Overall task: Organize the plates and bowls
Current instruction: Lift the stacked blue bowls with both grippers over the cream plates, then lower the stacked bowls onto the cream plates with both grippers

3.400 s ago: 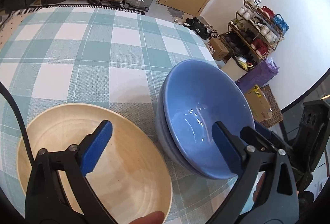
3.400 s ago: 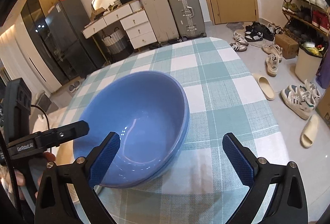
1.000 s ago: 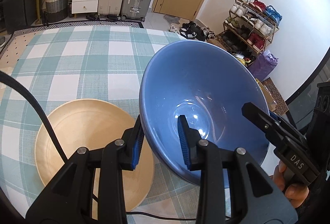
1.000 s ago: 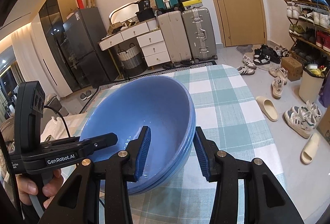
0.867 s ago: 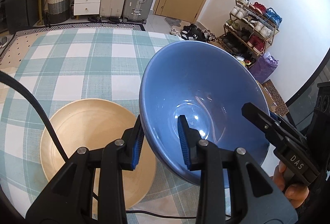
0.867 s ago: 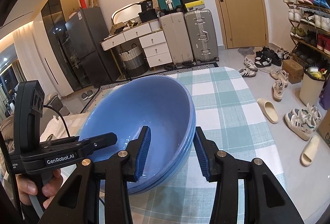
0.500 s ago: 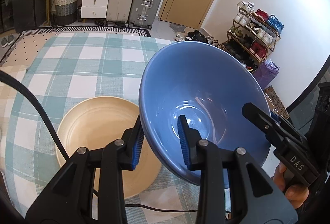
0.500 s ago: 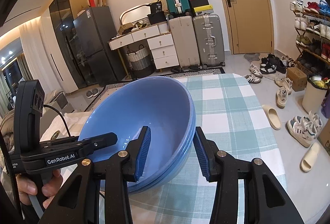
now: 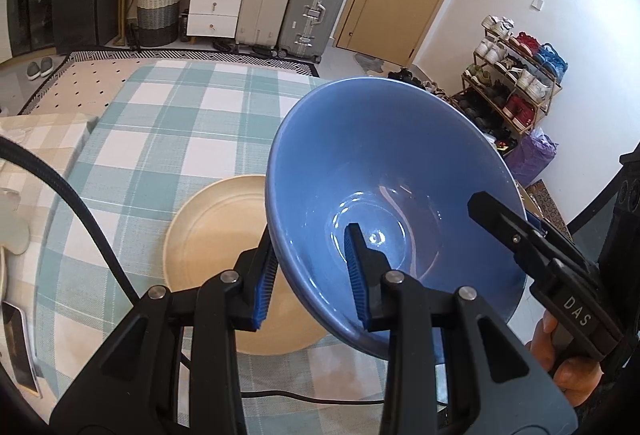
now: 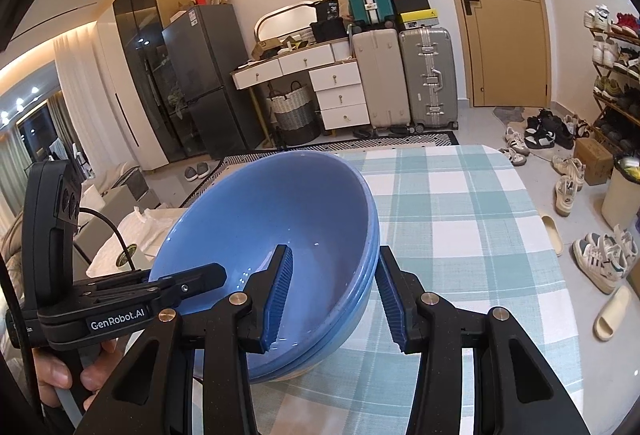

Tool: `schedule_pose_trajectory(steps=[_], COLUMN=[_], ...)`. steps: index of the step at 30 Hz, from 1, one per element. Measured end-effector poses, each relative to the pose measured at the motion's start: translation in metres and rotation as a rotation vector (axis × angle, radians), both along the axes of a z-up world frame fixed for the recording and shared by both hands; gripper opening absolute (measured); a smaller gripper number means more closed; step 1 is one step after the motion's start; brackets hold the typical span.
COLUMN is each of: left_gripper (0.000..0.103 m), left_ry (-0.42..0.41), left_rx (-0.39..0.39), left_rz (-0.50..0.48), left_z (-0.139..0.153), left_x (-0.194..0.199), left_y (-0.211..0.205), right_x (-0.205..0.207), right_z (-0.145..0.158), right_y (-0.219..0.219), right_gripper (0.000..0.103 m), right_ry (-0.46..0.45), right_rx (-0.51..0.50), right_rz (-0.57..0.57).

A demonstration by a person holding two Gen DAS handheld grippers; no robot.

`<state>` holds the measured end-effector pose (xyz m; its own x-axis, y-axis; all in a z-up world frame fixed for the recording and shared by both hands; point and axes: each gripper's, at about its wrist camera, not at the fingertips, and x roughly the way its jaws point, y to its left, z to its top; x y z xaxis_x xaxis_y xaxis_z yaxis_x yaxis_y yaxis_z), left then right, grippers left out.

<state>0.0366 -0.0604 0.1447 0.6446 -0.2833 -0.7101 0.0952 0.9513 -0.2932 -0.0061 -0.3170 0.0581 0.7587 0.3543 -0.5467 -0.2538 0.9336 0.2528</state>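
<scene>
Your left gripper [image 9: 310, 281] is clamped on the near-left wall of the stacked blue bowls [image 9: 384, 187], one pad outside and one inside, and the stack is raised and tilted above the table [image 9: 176, 139]. Your right gripper [image 10: 334, 293] is closed on the opposite side of the same stack's rim, at about 6 o'clock in its own view, with layered rims showing between its pads. The cream wooden plate [image 9: 216, 235] lies flat on the checked cloth at about 9 o'clock from the bowls, partly under them.
</scene>
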Motion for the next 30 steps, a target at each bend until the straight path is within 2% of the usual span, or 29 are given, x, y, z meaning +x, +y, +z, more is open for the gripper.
schedule_pose_trajectory(steps=[19,30], left_gripper=[0.028,0.028], left_ry=[0.046,0.101], left_rx=[0.045,0.048], left_rz=[0.112,0.145], left_z=[-0.012,-0.051], left_x=[-0.009,0.032], left_y=[0.064,0.081], right_x=[0.034,0.064], right_z=[-0.021,-0.046], right_y=[0.061,0.08], right_gripper=[0.044,0.044], right_ry=[0.04,0.084], right_rx=[0.006,-0.008], right_rz=[0.104,0.13])
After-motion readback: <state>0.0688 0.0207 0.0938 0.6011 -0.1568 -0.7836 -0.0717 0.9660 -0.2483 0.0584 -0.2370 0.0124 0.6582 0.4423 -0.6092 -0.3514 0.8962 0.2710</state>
